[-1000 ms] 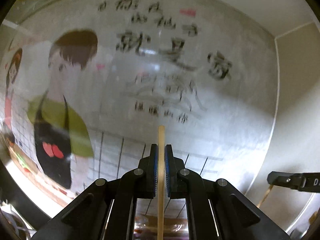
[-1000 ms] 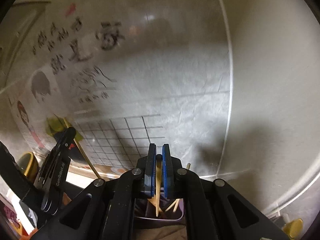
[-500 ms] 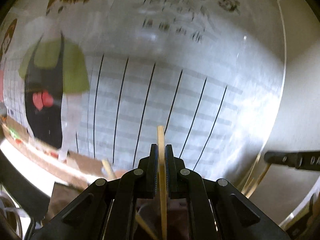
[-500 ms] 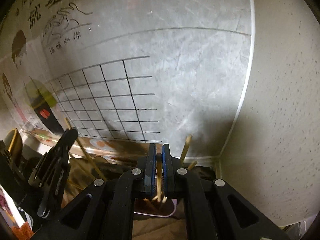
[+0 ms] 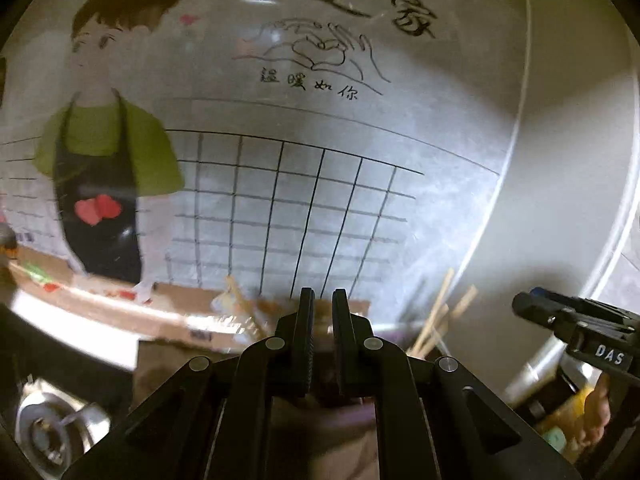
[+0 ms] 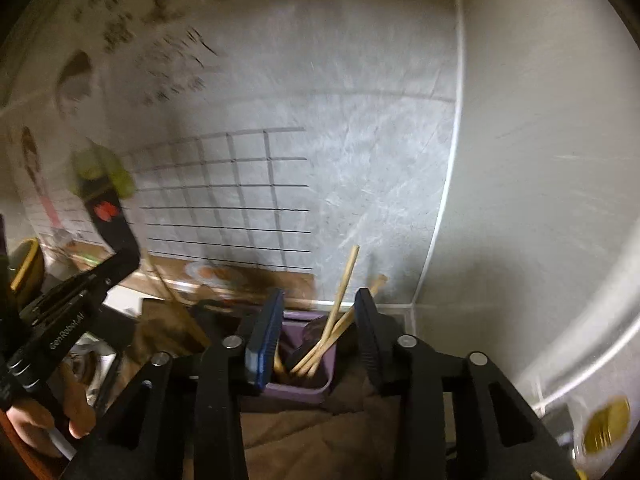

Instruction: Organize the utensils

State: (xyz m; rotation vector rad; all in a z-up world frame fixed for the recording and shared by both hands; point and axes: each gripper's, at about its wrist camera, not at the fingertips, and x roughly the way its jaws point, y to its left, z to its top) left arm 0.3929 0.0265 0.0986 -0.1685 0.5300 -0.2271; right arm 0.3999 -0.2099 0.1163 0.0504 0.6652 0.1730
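Right claw (image 6: 318, 326) spread wide, nothing between its fingers; the purple holder (image 6: 300, 384) sits just ahead between them, chopsticks (image 6: 340, 308) leaning inside. Left claw (image 5: 320, 336) slightly parted, empty, with those chopsticks (image 5: 438, 316) off to its right.

A: Utensils?

B: Wooden chopsticks (image 6: 340, 312), pale tan and thin, several of them. They stand loosely in a purple holder (image 6: 304, 376), lower ends down inside, tops leaning up and to the right, fanned apart. One rises well above the others.

A: The holder itself?

B: Squarish cup with rounded rim, upright on brown cloth, close against the far wall near the corner. Interior dark; count of sticks unclear.

A: Seen from the left wrist view?

B: Stick tops (image 5: 436, 312) show at right, blurred, slanting up-right before the wall.
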